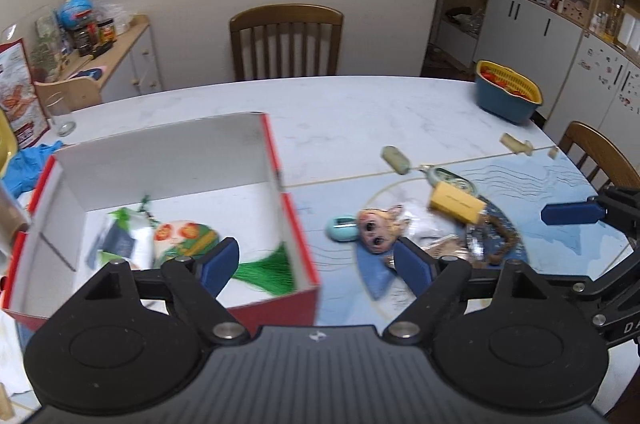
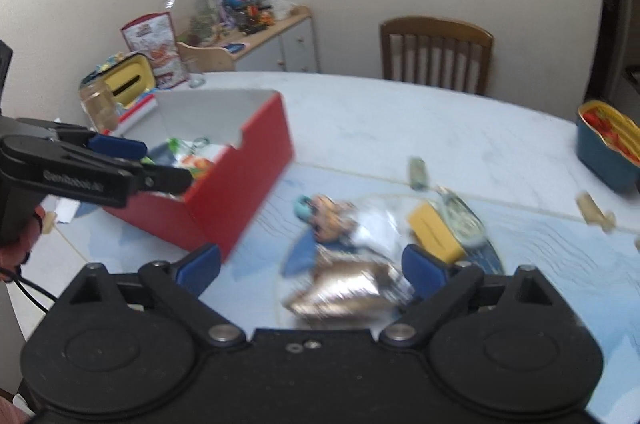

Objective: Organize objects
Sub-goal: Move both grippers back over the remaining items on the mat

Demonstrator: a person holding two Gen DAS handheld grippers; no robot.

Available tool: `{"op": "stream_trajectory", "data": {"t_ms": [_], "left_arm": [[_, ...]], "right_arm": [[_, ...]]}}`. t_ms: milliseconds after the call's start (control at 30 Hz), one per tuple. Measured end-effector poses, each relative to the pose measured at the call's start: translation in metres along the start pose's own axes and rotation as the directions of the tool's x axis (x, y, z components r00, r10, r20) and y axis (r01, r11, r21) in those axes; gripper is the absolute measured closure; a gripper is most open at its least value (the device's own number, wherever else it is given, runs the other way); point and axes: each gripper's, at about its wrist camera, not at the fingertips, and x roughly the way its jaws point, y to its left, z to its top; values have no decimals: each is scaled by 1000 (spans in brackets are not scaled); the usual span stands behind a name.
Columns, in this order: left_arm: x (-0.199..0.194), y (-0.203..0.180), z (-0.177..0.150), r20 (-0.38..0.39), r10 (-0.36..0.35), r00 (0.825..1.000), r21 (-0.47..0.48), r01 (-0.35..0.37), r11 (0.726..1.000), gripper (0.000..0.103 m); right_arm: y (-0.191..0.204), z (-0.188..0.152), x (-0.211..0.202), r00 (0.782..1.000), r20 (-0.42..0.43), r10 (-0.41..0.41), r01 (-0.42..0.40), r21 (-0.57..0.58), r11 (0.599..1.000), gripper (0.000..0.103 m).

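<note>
A red box (image 1: 298, 224) with a white inside stands at the left and holds a green tassel (image 1: 268, 270), a round flowered piece (image 1: 186, 238) and a white packet. My left gripper (image 1: 316, 264) hangs open over the box's near right corner with nothing between its jaws. To the right lies a pile: a doll-face charm (image 1: 376, 228), a teal oval (image 1: 340, 227), a yellow box (image 1: 456, 206) and brown beads (image 1: 504, 244). My right gripper (image 2: 312, 268) is open above a shiny foil packet (image 2: 348, 288); its pads stand clear of it. My left gripper (image 2: 166, 163) shows over the red box (image 2: 240, 184).
A blue basket with a yellow strainer (image 1: 508, 96) sits at the table's far right. Small cream pieces (image 1: 396, 160) lie beyond the pile. A glass (image 1: 60, 112), a snack bag and blue cloth crowd the far left. Wooden chairs (image 1: 286, 40) stand behind and to the right of the table.
</note>
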Motion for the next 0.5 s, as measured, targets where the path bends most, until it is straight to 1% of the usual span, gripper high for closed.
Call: {"op": "stream_trajectory", "data": {"t_ms": [133,200,267,367,433,467,500], "left_arm": [[4,-24,-1,3,-3,1000,27,2,1000,18],[8,-36,-3,-4,-9,1000,39,10,999,12],[12,-46,-5,-11,-13,1000,43,13,999,9],[19,-57,-7,-23,-33,999,32,34,999,9],[26,-65,-9,-30,-45,999,26,45,999,7],[28,-69,-10,-31,-46,998,29,47,998,2],[31,-72,-12,-30,-44,999,29,45,999,0]], "right_arm": [[-23,-19,-6,999,-29,-29,29,7,1000,6],[-31,-27,-9,999,-40,-34,34,2,999,6],[-38,-34,-11,998,-48,-39,39,-8,999,6],[-47,-43,-9,997,-68,-46,45,-25,999,6],[-51,-50,-7,995,-84,-52,49,-35,998,7],[-53,-54,-6,994,-92,-54,51,-39,998,7],[-56,-58,-5,994,-100,-53,49,-39,998,7]]}}
